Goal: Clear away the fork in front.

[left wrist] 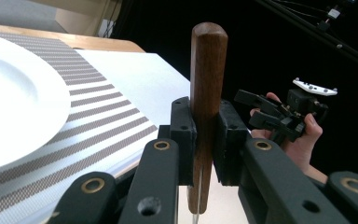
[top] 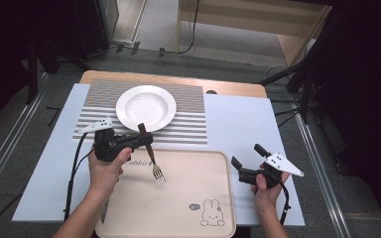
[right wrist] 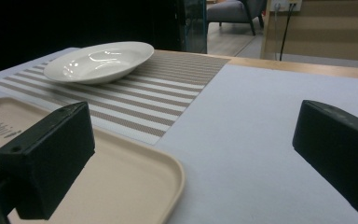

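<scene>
I am working in what is looking like a recording lab, not a home. Black stands point(top: 305, 89) and cables point(top: 193, 29) are standing around my desk point(top: 238, 119), and dark curtains are closing both sides. The place setting is looking staged: a striped mat point(top: 188, 106), a white plate point(top: 146, 107) and a beige tray point(top: 178, 198) are lying on a pale cover.

The left gripper point(top: 146, 140) has its fingers clamped close, while the right gripper point(top: 247, 159) apparently hovers with fingers spread wide.
</scene>
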`<state>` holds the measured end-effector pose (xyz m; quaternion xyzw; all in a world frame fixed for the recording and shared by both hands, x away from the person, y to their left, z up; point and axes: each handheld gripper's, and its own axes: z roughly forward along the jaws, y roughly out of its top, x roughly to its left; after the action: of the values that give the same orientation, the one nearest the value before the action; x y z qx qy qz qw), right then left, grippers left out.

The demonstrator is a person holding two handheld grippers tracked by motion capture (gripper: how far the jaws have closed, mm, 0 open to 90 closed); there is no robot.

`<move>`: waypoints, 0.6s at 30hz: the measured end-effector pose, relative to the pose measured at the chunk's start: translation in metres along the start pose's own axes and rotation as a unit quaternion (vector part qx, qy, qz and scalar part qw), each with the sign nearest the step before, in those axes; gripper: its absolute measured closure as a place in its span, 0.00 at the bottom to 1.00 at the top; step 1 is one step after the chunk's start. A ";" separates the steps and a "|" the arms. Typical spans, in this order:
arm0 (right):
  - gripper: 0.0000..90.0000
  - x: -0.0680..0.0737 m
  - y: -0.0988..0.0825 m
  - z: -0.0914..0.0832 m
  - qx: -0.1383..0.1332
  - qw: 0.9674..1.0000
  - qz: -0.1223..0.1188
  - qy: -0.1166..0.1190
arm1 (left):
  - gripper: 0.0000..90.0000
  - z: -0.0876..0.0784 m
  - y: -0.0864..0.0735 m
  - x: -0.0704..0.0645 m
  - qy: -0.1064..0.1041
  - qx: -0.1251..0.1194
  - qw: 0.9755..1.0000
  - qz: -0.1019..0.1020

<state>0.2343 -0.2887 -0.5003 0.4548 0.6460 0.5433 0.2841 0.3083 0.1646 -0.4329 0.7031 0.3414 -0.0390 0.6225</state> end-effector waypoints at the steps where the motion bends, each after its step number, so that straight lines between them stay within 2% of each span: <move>1: 0.00 -0.002 -0.001 -0.002 0.002 1.000 0.001 -0.001 | 0.88 -0.001 -0.001 0.000 0.000 0.001 1.000 -0.001; 8: 0.00 -0.013 -0.006 -0.017 -0.008 1.000 -0.002 0.003 | 0.88 -0.008 -0.006 0.001 -0.011 0.003 1.000 -0.007; 18: 0.00 -0.022 -0.011 -0.032 -0.008 1.000 -0.003 -0.011 | 0.88 -0.019 -0.014 -0.001 -0.023 0.009 1.000 -0.016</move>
<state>0.2126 -0.3228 -0.5057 0.4566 0.6397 0.5428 0.2960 0.2936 0.1813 -0.4401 0.7022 0.3378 -0.0682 0.6231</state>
